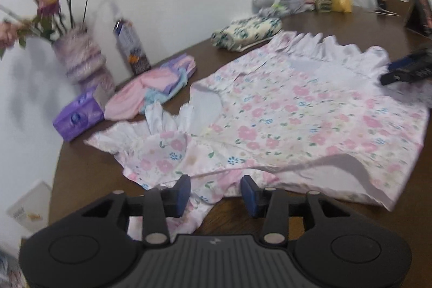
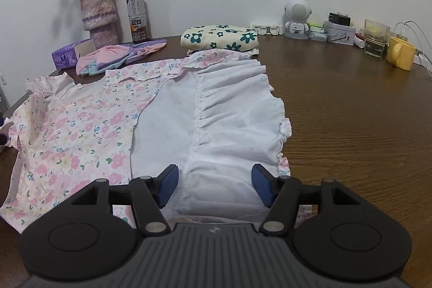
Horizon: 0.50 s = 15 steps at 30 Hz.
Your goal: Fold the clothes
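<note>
A pink floral dress [image 1: 283, 112] with white ruffled trim lies spread on the brown table [image 1: 86, 174]. My left gripper [image 1: 216, 188] is open over the dress's near edge, with a sleeve's fabric lying below and between its blue pads, which do not press on it. In the right wrist view the same dress [image 2: 75, 126] shows its white ruffled hem [image 2: 237, 112] turned up. My right gripper [image 2: 216, 180] stands open just above that hem, holding nothing. That right gripper [image 1: 407, 66] also appears at the dress's far right edge in the left wrist view.
A folded cream garment with green flowers [image 2: 218, 37] and a folded pink and purple garment [image 2: 121, 53] lie behind the dress. Along the wall stand a tissue pack [image 2: 67, 56], a vase of roses [image 2: 98, 15], a bottle [image 2: 136, 18], a white figure [image 2: 297, 18], a glass [image 2: 375, 38] and a yellow mug [image 2: 399, 53].
</note>
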Tool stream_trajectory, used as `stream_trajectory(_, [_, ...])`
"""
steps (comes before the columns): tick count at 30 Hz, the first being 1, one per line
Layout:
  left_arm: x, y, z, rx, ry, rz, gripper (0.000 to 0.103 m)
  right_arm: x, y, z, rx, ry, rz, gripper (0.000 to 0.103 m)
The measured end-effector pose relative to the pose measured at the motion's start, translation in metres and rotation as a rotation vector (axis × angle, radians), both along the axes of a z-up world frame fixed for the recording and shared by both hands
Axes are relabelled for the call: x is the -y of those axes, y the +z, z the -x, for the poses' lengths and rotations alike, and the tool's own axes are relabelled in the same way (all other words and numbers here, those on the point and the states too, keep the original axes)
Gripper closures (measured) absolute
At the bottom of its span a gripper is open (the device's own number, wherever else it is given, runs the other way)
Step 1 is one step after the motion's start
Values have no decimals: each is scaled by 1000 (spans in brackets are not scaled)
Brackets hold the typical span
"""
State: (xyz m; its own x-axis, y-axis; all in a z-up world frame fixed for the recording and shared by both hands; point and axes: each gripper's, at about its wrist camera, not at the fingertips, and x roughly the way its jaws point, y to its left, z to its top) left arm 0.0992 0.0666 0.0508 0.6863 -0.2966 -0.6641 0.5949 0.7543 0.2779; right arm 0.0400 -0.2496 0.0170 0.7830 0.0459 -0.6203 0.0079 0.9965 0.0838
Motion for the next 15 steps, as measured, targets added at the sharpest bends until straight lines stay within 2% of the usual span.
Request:
stream_trajectory(1, [0, -3, -3, -24, 6, 7, 99, 0, -1, -1, -4, 0, 0, 42])
stream_trajectory(2, [0, -5, -6, -49, 12, 15, 103, -1, -2, -1, -3, 0, 6, 42])
stream_trajectory(5, [-6, -4, 12, -28, -9, -6, 103, -2, -3, 0, 1, 4, 25, 42])
stream_trajectory(10, [-20, -10, 54, -54, -70, -64, 102, -5, -5, -1, 10, 1, 62, 39])
stream_trajectory(11, [-21, -11, 60, -59, -78, -72, 98, -5, -5, -1, 10, 1, 63, 39])
stream_trajectory(14, [-26, 0, 59, -21, -35, -19, 91, -5, -5, -1, 10, 0, 60, 39])
stream_trajectory(15, [-27, 5, 54, -4, -7, 19, 85, -6, -5, 0, 10, -1, 62, 39])
